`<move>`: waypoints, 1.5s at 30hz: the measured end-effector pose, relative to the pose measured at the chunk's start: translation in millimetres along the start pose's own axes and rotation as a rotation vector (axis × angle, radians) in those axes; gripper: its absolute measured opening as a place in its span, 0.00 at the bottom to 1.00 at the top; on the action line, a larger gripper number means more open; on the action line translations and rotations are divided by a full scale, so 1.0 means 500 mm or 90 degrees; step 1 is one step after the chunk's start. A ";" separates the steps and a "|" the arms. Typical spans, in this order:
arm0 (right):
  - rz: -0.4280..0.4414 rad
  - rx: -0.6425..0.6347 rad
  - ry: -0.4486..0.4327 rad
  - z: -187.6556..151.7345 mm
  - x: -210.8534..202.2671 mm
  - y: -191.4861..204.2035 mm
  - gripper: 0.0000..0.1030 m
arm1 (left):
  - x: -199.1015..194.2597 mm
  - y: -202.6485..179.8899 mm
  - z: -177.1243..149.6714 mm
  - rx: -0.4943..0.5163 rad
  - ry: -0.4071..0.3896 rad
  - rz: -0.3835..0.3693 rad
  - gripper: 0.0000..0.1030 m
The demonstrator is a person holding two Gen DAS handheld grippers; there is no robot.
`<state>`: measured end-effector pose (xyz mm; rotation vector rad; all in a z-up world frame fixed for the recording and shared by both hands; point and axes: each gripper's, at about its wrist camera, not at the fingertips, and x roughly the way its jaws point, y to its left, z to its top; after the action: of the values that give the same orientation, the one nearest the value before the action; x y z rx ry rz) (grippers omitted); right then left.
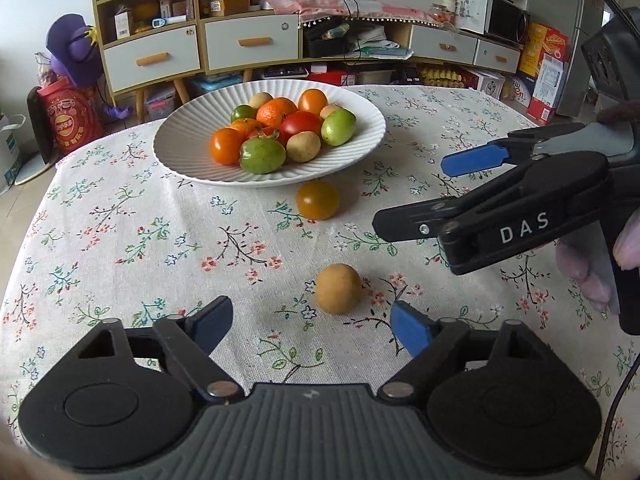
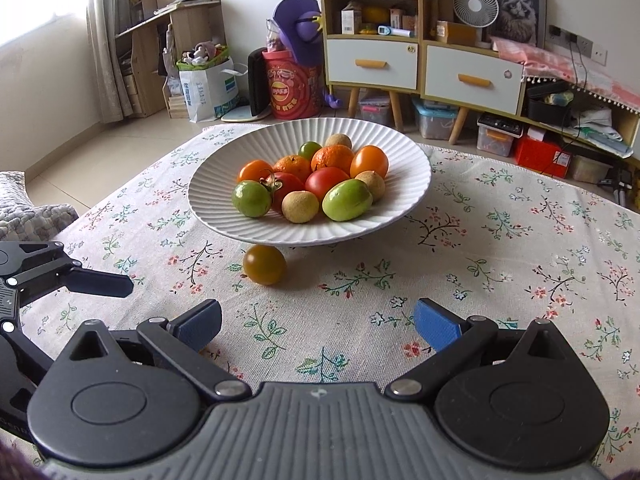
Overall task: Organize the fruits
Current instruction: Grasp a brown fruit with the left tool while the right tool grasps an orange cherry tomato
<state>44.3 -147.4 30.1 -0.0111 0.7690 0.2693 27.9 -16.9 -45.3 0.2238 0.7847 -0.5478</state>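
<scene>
A white ribbed plate (image 1: 360,148) (image 2: 404,208) on the floral tablecloth holds several fruits: orange and red tomatoes, tangerines, green fruits, tan round ones. An orange-brown tomato (image 1: 318,199) (image 2: 264,264) lies on the cloth by the plate's near rim. A tan round fruit (image 1: 338,288) lies closer, just ahead of my left gripper (image 1: 316,326), which is open and empty. My right gripper (image 2: 318,322) is open and empty, a little short of the tomato; it also shows in the left wrist view (image 1: 412,196) at right.
The floral tablecloth (image 1: 140,240) covers the table. Cabinets with drawers (image 2: 472,76), boxes and bags stand on the floor beyond the far table edge. The left gripper's finger (image 2: 100,282) juts in at the right wrist view's left edge.
</scene>
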 end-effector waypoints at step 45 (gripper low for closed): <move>0.028 -0.009 0.056 0.049 0.060 0.052 0.33 | -0.026 0.061 0.016 -0.053 0.014 0.010 0.19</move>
<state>75.5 -112.5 29.4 -0.0194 0.8554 0.3181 42.0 10.7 -30.9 0.1598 0.8237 -0.4970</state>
